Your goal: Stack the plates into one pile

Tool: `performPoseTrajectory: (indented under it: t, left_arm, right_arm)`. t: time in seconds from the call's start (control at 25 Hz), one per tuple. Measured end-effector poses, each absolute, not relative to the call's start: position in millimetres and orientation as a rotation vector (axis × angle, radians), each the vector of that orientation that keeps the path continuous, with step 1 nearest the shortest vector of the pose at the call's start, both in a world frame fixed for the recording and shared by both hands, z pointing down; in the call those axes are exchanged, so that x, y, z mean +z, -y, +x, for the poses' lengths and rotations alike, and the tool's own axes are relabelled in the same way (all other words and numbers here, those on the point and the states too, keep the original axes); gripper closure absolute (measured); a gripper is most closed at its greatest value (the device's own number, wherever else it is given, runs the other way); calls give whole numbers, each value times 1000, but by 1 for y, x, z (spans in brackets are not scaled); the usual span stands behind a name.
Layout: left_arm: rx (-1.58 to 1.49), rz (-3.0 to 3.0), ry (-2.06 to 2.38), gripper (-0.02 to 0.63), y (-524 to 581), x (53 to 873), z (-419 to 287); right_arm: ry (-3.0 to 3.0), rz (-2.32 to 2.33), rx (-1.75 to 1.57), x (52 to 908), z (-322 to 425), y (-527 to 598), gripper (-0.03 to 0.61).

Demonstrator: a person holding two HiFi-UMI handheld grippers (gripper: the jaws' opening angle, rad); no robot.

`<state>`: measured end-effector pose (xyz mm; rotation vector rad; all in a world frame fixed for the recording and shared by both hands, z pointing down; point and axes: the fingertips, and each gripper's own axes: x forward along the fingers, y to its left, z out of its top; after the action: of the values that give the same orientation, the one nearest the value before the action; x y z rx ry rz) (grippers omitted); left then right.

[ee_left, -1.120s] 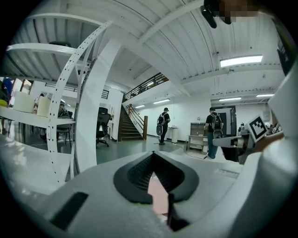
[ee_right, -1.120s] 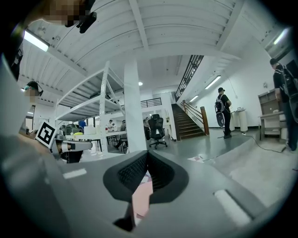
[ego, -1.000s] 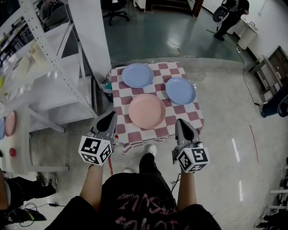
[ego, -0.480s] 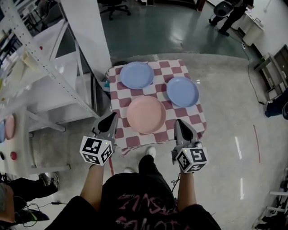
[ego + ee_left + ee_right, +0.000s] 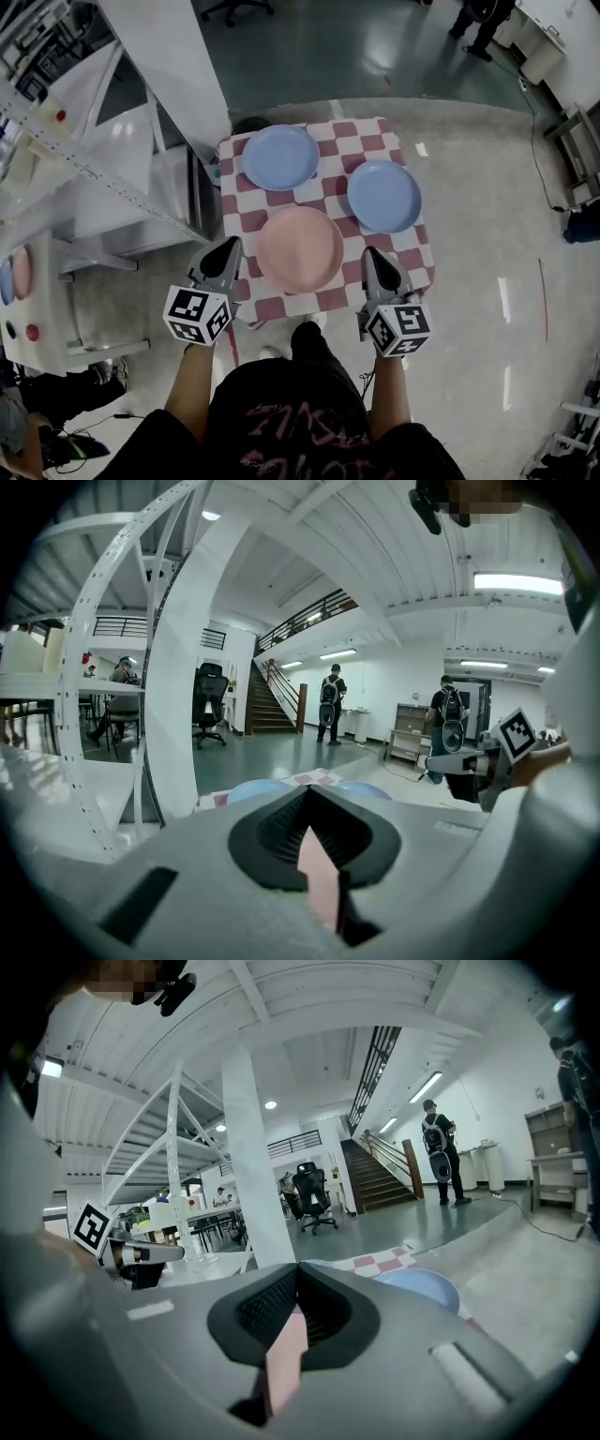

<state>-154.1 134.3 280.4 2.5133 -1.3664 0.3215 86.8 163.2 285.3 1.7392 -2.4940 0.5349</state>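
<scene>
**Observer 1:** Now, report the state of each tool.

**Observer 2:** The left tool (image 5: 229,247) has its jaws pressed together, with nothing pinched. The right tool (image 5: 375,256) is the same, closed and empty. Both sit at the near edge of the desk (image 5: 330,192) and point away from the person.

**Observer 1:** Where are the plates?

**Observer 2:** There are three, all lying flat on the checkered desk, and none touches another. The pink plate (image 5: 300,248) is at near centre. The far blue plate (image 5: 279,157) is at the back left. The right blue plate (image 5: 383,195) is on the right side, at middle depth.

**Observer 1:** Which relation governs the coming move?

**Observer 2:** The pink plate lies between the two tools. The left tool's tip is just beside its left rim, and the right tool's tip is just beside its near-right rim, so neither hand is clearly nearer. The right blue plate lies straight ahead of the right tool, and near it. The far blue plate lies ahead of the left tool but well apart from it. The plates are round, with no long axis, so any point on the rim will serve.

**Observer 1:** Your assessment?

**Observer 2:** Stacking has not begun. The jaws must spread before either tool can take a rim. The right tool looks better placed for the right blue plate, and the central pink plate would probably suit as the base.
</scene>
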Motion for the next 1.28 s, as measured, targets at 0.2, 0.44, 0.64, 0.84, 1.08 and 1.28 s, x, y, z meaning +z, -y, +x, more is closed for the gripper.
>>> performPoseTrajectory:
  t: [0.2, 0.44, 0.64, 0.84, 1.08, 1.28]
  left_arm:
    - [350, 2470, 1406, 615, -109, 290, -145]
    - [379, 2437, 1411, 615, -96, 305, -129]
    - [406, 2423, 1409, 615, -95, 310, -121]
    - [437, 2417, 1409, 614, -96, 317, -117]
    - [464, 2420, 1403, 615, -96, 324, -115]
    - [469, 2420, 1381, 615, -87, 333, -115]
  right_arm:
    - [2505, 1702, 590, 301, 102, -132, 566]
    - [2518, 1655, 624, 314, 111, -106, 566]
    - [2511, 1631, 676, 326, 116, -103, 566]
    - [2508, 1596, 710, 337, 114, -104, 566]
    - [2505, 1587, 721, 343, 113, -102, 566]
    - [2477, 1590, 729, 352, 112, -101, 565]
